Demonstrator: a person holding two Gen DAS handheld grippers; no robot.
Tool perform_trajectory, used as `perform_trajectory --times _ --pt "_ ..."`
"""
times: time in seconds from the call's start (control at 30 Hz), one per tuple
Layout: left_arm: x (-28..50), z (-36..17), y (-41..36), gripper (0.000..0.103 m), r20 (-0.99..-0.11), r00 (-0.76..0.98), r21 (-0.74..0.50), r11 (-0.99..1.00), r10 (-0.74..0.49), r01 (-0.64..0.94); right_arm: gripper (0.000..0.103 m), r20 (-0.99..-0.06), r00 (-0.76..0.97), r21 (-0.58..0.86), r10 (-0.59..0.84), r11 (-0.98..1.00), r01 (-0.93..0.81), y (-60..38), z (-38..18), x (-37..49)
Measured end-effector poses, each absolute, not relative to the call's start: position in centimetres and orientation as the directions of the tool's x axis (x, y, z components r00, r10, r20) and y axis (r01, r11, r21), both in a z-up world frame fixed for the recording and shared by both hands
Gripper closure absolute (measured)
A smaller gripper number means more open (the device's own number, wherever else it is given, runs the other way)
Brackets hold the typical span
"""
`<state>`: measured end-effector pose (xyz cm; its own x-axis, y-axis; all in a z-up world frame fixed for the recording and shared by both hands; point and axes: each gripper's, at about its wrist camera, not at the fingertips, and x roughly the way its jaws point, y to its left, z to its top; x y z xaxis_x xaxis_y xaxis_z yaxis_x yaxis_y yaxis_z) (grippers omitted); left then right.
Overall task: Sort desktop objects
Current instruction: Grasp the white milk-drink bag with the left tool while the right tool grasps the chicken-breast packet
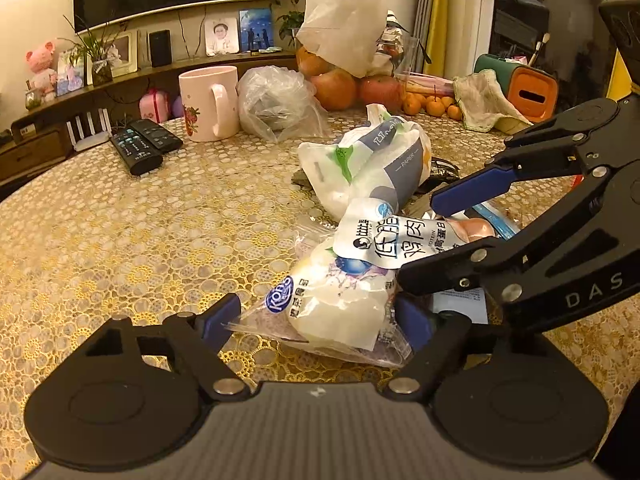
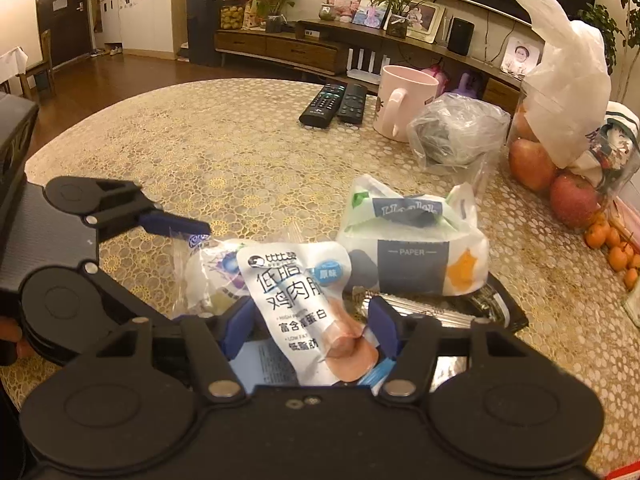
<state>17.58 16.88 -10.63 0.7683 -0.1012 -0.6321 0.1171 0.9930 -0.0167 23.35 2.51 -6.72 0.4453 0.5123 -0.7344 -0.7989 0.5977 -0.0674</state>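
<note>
Claws (image 1: pixel 318 322) (image 2: pixel 312 328) spread low, straddling bread bag (image 1: pixel 336 312) and sausage pouch (image 2: pixel 308 312).

Lace-covered table (image 1: pixel 120 240): mug (image 1: pixel 208 100), remotes (image 1: pixel 144 144), snack packets (image 1: pixel 344 300), fruit (image 1: pixel 336 88).

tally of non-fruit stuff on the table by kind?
Remotes: 2
Mugs: 1
Snack packets (chicken sausage, Kong bread): 2
Tissue packs: 1
Clear plastic bags: 1
Total: 7

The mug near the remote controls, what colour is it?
Pale pink mug with a small strawberry print near its base, clearest in the left wrist view.
</note>
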Motion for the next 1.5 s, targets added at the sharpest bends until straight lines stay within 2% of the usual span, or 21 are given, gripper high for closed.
perform_trajectory --times 0.03,0.07,0.27,0.43,1.0,1.5 --pt "17.6 -10.6 16.9 0.020 -0.631 0.769 -0.016 0.993 -0.101 0.117 0.045 -0.733 0.443 -0.067 0.516 0.594 -0.802 2.5 -6.7 23.3" --pt "17.6 -10.6 16.8 0.020 -0.630 0.770 -0.011 0.993 -0.098 0.118 0.054 -0.737 0.428 -0.058 0.523 0.582 -0.811 2.5 -6.8 23.3" --pt "17.4 -10.4 16.3 0.025 -0.624 0.777 0.010 0.992 -0.090 0.123 0.058 -0.737 0.441 -0.074 0.512 0.587 -0.806 2.5 -6.8 23.1" --pt "17.3 -10.2 16.2 0.028 -0.623 0.776 -0.003 0.993 -0.096 0.121 0.068 -0.730 0.458 -0.108 0.507 0.577 -0.810 2.6 -6.2 22.2" --pt "15.5 -7.9 15.6 0.032 -0.604 0.792 -0.016 0.995 -0.088 0.099 0.070 -0.695 0.506 -0.117 0.511 0.613 -0.781 0.5 -3.6 20.1" --pt "12.9 -2.8 11.3 0.032 -0.547 0.829 -0.007 0.990 -0.120 0.139 0.070 -0.630 0.588 -0.126 0.507 0.680 -0.722 -4.9 0.6 17.2"
